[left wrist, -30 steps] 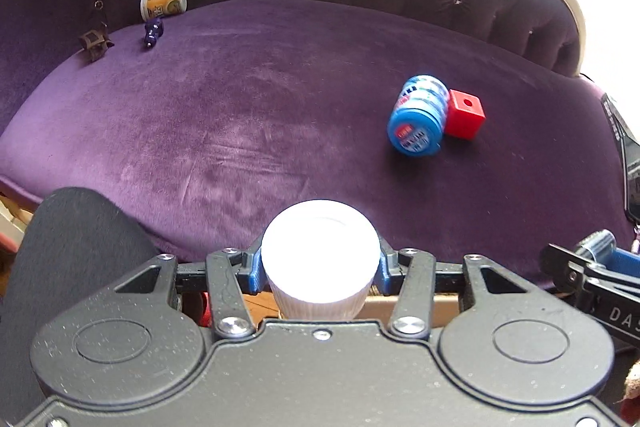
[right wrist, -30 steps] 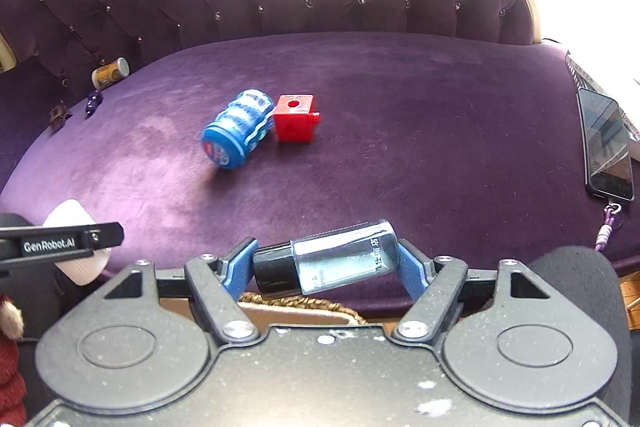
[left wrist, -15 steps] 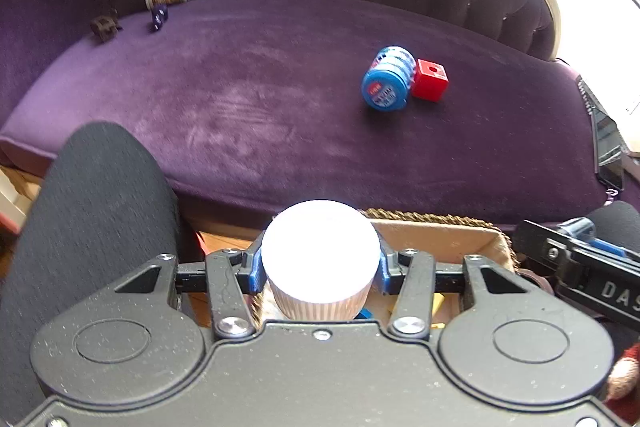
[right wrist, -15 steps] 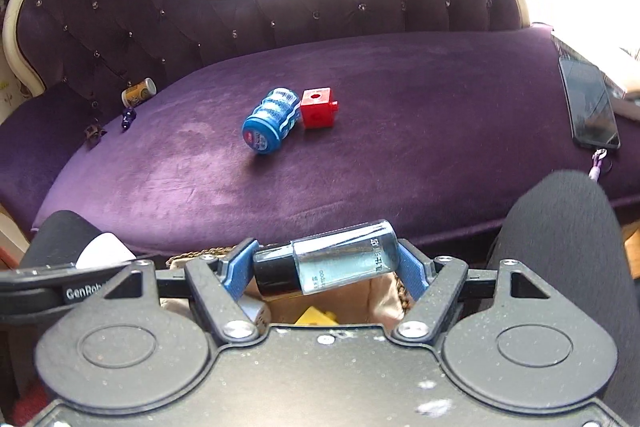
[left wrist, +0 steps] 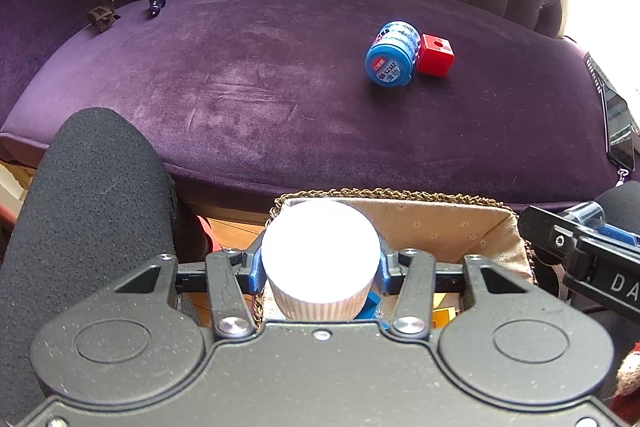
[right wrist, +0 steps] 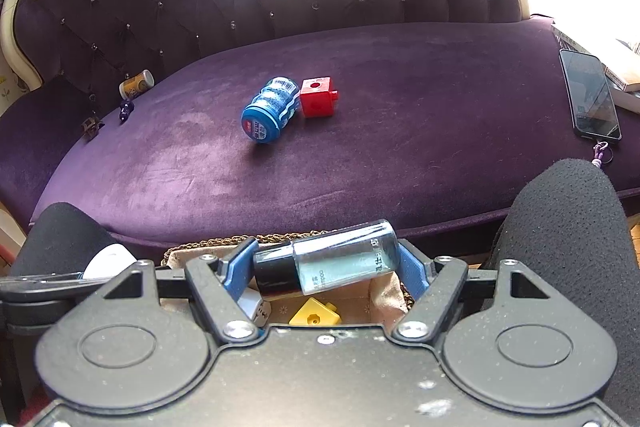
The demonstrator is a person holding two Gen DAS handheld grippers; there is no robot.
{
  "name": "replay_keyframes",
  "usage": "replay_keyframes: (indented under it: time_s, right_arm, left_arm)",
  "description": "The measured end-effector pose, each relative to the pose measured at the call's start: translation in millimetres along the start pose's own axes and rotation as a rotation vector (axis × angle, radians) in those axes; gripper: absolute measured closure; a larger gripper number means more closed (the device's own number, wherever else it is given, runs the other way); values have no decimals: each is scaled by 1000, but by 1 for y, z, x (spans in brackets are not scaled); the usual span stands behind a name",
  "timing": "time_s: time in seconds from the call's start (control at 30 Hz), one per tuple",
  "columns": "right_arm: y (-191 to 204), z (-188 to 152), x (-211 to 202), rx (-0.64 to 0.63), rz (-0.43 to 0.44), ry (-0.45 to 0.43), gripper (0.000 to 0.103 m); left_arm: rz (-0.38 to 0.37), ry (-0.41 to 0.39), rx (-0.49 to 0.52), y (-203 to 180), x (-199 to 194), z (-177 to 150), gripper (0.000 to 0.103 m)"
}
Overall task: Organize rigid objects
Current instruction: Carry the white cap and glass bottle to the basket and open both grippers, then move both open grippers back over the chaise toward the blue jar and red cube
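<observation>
Both tongs loaded over the basket (left wrist: pixel 448 223): left tongs (left wrist: pixel 320 269) grip white cup (left wrist: pixel 320 251), right tongs (right wrist: pixel 326 263) clamp clear bottle (right wrist: pixel 340 259). Drop-off step; next, lower and release inside.

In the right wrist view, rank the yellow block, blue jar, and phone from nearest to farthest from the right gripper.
1. Yellow block, in the basket just below the right gripper.
2. Blue jar, mid-sofa, lying on its side.
3. Phone, far right edge of the sofa.

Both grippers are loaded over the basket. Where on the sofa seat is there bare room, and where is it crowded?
Bare: the seat cushion between the red cube and the phone, and the front stretch before the blue canister. Crowded: the far left corner around the small jar, and the basket.
</observation>
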State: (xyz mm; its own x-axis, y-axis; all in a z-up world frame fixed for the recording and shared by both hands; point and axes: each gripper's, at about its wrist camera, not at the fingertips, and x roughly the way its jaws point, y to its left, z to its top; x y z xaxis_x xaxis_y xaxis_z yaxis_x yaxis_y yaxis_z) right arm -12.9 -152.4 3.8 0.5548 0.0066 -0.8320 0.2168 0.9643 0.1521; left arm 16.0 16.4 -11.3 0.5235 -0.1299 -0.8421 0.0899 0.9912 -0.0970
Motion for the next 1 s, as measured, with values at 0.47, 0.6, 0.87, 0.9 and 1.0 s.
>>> replay_keyframes:
  time_s: [0.47,0.6,0.87,0.9,1.0]
  right_arm:
    - [-3,1,3,3,2,8,26]
    - [-3,1,3,1,1,10,26]
    - [-4,1,4,-1,2,13,24]
    - [-4,1,4,-1,2,13,24]
    - [-4,1,5,-1,1,14,23]
  left_arm:
    - [8,10,11,-3,2,1,47]
    - [15,11,8,-3,2,2,41]
    - [21,17,6,-3,4,2,39]
    - [22,19,5,-4,4,2,39]
    - [27,24,4,-3,6,2,38]
